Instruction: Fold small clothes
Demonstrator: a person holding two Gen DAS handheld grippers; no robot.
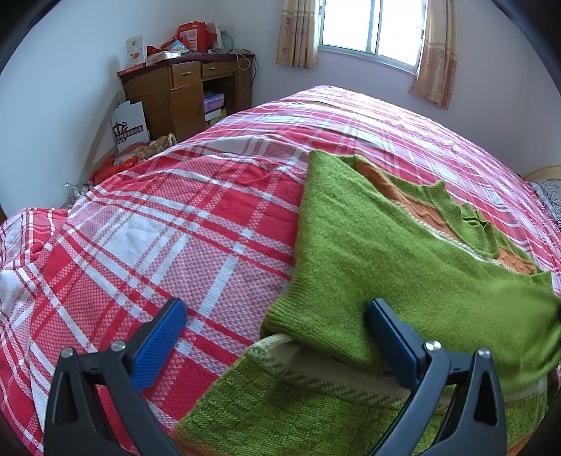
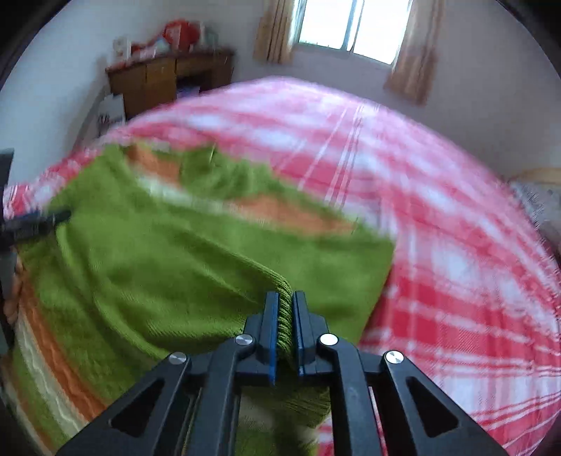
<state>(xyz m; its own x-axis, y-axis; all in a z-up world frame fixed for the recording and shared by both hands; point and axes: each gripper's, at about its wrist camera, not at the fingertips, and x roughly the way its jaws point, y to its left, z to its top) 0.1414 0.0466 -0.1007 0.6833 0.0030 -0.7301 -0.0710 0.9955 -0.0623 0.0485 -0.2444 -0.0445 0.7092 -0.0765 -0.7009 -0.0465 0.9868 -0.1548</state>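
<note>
1. Nearest to me, the right gripper (image 2: 284,308) was clenched on the ribbed green hem of the sweater (image 2: 182,266), w/ a bunch of knit pinched between its blue pads (image 2: 271,326).
2. The right wrist view was blurred, so finer detail of the fold couldn't be read there.
3. The left gripper (image 1: 275,310) was spread wide, grasping nothing. One blue pad (image 1: 161,345) hung over the blanket; the other sat at the edge of a green sleeve (image 1: 403,280) that lay diagonally across the sweater's body.
4. The sweater (image 1: 350,245) lay on the bed's near side, mostly green w/ orange and cream stripes, neckline (image 1: 470,217) toward the far end.
5. Under it was the red, pink & white plaid blanket (image 1: 196,217), covering the bed and rumpled at the near left corner.
6. Beyond the bed's left edge, on the floor, stood a white paper bag (image 1: 129,124) w/ a dark logo, just beside some orange-red clutter (image 1: 112,168).
7. Farther back, a wooden desk (image 1: 186,94) stood in the corner, its top piled w/ red and white boxes (image 1: 189,35).
8. Farthest off, a bright window (image 1: 375,28) w/ beige patterned curtains (image 1: 298,35) at both sides.
</note>
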